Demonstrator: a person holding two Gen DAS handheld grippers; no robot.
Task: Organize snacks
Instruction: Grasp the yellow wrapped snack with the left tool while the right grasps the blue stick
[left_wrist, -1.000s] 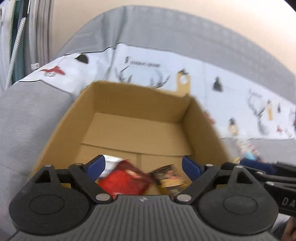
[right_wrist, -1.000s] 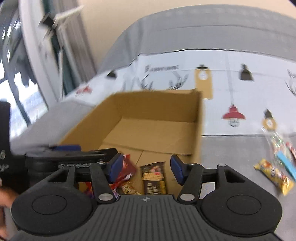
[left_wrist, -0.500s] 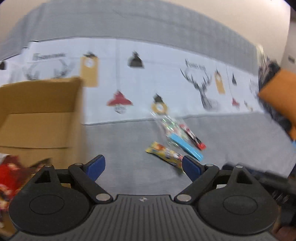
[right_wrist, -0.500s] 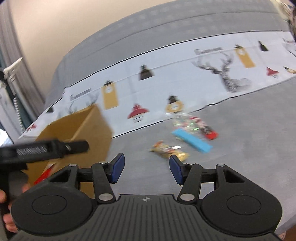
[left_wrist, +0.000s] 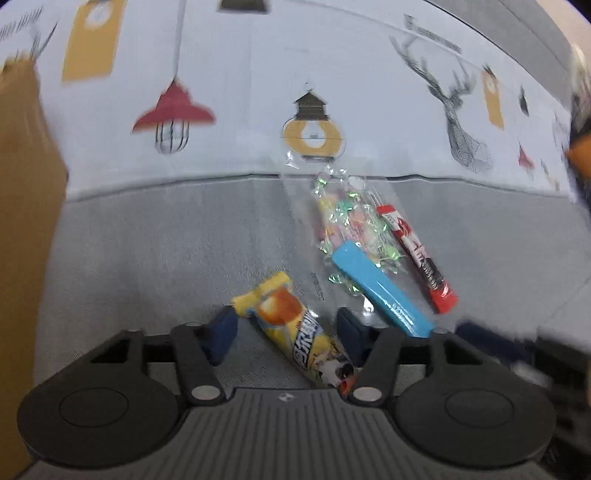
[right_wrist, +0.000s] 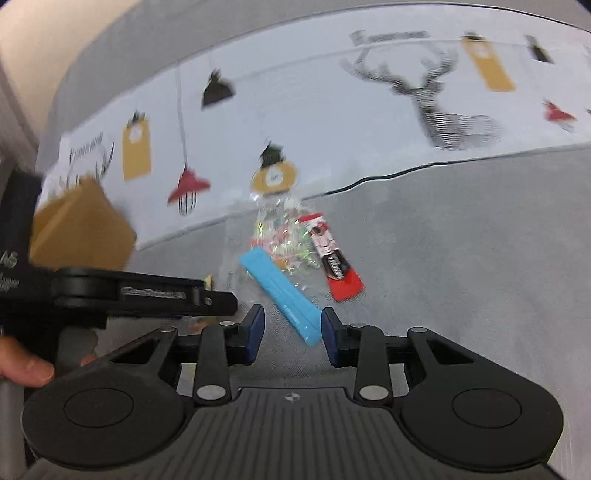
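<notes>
**A:** ok so both our grippers just came off the cardboard box (left_wrist: 22, 221) and swung over to the loose snacks. A second ago we were looking down into the box with a few packets already in it; now it's off at the left edge in both views.

**B:** yep, and the jaws have been closing on both sides. Our left gripper (left_wrist: 286, 334) sits around the yellow snack bar (left_wrist: 295, 328), which lies slanted between the blue pads. Looks to us like the pads aren't pressing on it yet, there's grey couch showing on the left side of the wrapper. So spread around it, not pinching.

**A:** same story on the right gripper (right_wrist: 291, 330). It's narrowed down around the near end of the blue bar (right_wrist: 282, 295), but we still see a gap on each side. Nothing held yet.

**B:** which we read as: last drop done, next two pickups lined up at once. Left takes yellow, right takes blue.

**A:** pose-wise both tools are tilted down at the sofa seat (right_wrist: 461, 258), side by side, left one poking into the right wrist view with a thumb on its handle.

**B:** after that there's still the clear candy bag (left_wrist: 347, 225) and the red stick packet (left_wrist: 417, 254), touching each other just behind the blue bar by the patterned cover (left_wrist: 240, 92).
</notes>
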